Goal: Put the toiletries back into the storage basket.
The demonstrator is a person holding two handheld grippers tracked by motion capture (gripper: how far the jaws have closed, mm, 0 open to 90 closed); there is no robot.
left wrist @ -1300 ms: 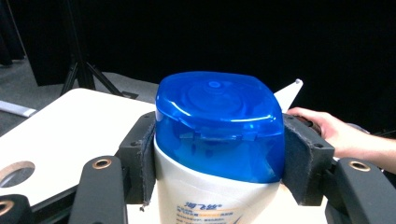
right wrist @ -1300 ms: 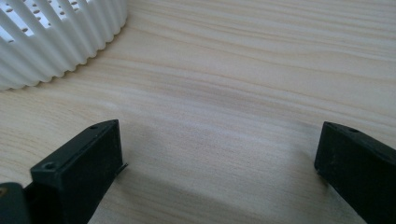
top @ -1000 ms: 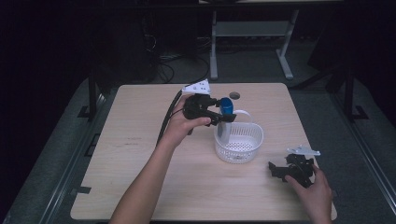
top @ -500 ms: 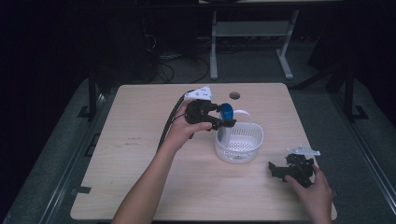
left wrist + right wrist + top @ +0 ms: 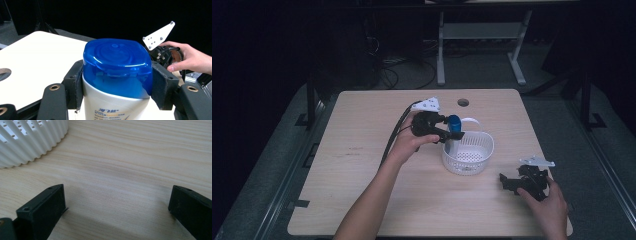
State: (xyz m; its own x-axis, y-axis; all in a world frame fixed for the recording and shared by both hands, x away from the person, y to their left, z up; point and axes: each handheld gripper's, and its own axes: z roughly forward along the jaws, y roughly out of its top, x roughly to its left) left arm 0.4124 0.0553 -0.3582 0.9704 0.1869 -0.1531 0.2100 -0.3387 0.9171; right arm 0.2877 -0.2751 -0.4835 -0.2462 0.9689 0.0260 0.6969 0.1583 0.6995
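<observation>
Over the white slotted plastic basket [image 5: 468, 152], the left gripper [image 5: 117, 82] clamps a stiff, likely slippery white bottle [image 5: 112, 107] just beneath its blue cap [image 5: 117, 66], while the right gripper [image 5: 117, 212] gapes wide.

The pale wooden table with rounded corners [image 5: 362, 165] had a small round hole [image 5: 463, 102] near its far edge. It stood on a grey floor [image 5: 267, 165]. Behind it, a white metal frame [image 5: 477, 35] and black cables [image 5: 397, 67] lay in a dark room.

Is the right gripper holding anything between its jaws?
No. In the right gripper view the right gripper has its jaws wide apart over the bare wooden table, beside the white basket.
</observation>
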